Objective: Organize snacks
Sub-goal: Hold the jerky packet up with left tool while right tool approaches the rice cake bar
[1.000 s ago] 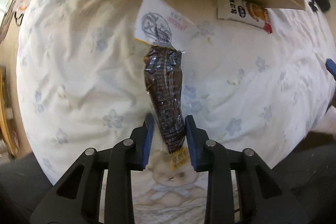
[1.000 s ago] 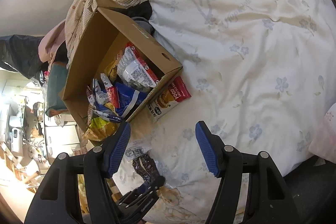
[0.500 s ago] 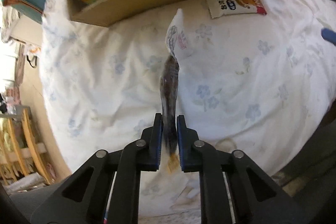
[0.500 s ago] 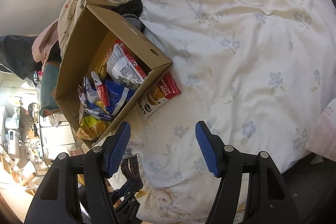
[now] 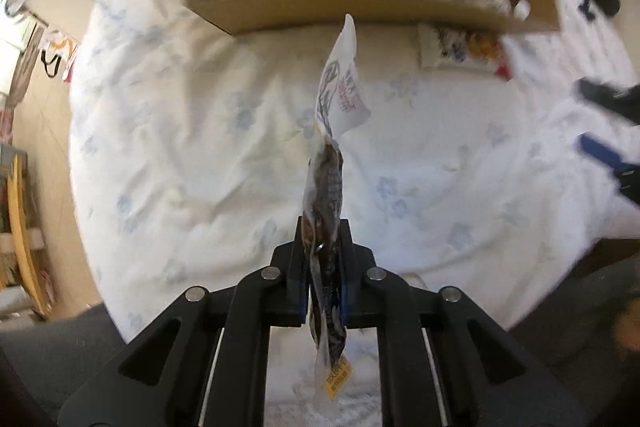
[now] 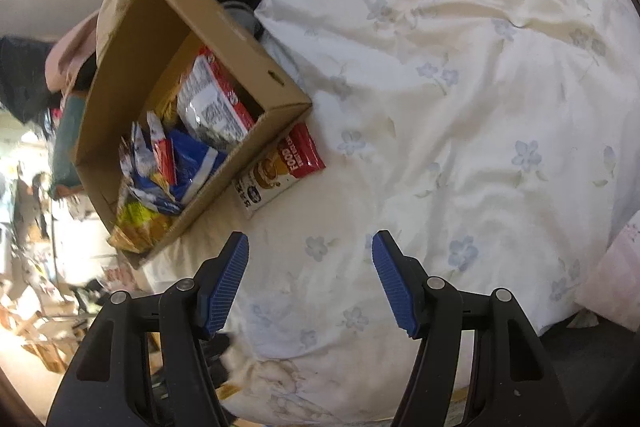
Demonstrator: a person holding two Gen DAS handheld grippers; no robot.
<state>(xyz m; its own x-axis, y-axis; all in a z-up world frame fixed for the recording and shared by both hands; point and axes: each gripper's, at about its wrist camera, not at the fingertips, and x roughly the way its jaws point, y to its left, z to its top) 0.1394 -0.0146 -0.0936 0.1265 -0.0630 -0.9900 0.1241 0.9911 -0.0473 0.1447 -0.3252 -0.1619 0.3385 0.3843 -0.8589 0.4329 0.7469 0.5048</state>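
Clenching your left tool (image 5: 323, 267) on the dark snack packet (image 5: 326, 195), you hold it clear of the flowered bedspread (image 5: 192, 155), its white end toward the cardboard box (image 6: 224, 39) of snacks. A red-ended packet (image 6: 280, 167) lies just beside the box. Your right tool (image 6: 310, 279) hangs released over the bed, its jaws having just widened, nothing between them.

Glossy clear-plastic snack pouch (image 5: 326, 183); matt corrugated cardboard box (image 6: 256, 63); soft creased cotton-looking floral bedsheet (image 6: 460, 131); ribbed blue pads (image 6: 224, 283).
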